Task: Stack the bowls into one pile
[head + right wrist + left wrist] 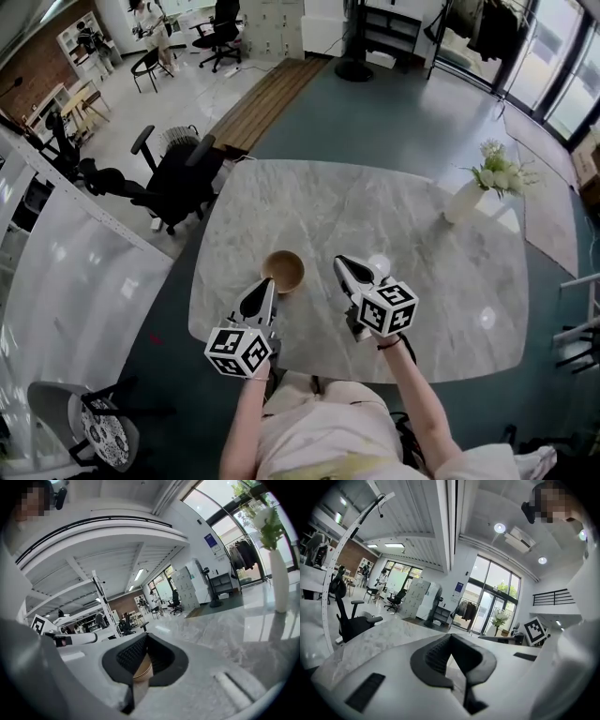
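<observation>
Sitting on the tabletop (422, 281), the brown bowl pile (282, 272) lay between both tongs. Left tongs (268, 283) pressed together, empty, just beside it. Right tongs (340, 262) pressed together, empty, near it.

Head view: high above near table (394, 216) edge, steeply down on bowl (282, 271). Gripper views: low, near-level, facing far; all share vase (464, 202) (499, 620) (280, 581).
</observation>
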The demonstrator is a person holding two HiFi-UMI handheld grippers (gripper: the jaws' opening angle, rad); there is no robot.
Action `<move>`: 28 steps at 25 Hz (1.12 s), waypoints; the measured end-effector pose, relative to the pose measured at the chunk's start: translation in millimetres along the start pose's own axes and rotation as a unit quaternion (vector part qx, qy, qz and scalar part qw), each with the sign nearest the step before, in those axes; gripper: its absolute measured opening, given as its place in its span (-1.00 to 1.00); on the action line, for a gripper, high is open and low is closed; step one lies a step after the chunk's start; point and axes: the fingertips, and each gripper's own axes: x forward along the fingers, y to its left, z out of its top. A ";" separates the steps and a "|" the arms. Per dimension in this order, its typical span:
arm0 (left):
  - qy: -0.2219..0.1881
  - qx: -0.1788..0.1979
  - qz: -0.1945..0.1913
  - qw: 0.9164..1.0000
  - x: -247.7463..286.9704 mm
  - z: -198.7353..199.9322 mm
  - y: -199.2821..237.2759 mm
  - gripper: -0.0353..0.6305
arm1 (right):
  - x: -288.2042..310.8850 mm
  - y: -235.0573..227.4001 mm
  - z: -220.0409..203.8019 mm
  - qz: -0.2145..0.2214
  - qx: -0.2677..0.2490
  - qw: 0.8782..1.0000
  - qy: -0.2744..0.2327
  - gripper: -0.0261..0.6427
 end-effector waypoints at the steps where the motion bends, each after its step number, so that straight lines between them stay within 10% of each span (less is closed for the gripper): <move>1: -0.003 0.004 -0.005 1.000 0.7 3.7 -3.4 -0.89 | -5.9 -1.3 4.3 -0.003 0.002 1.000 -0.008 -0.90; 28: -0.080 0.071 0.016 0.994 -14.5 75.4 -19.8 -0.89 | -102.5 -31.0 92.3 -0.064 -0.002 0.988 -0.143 -0.90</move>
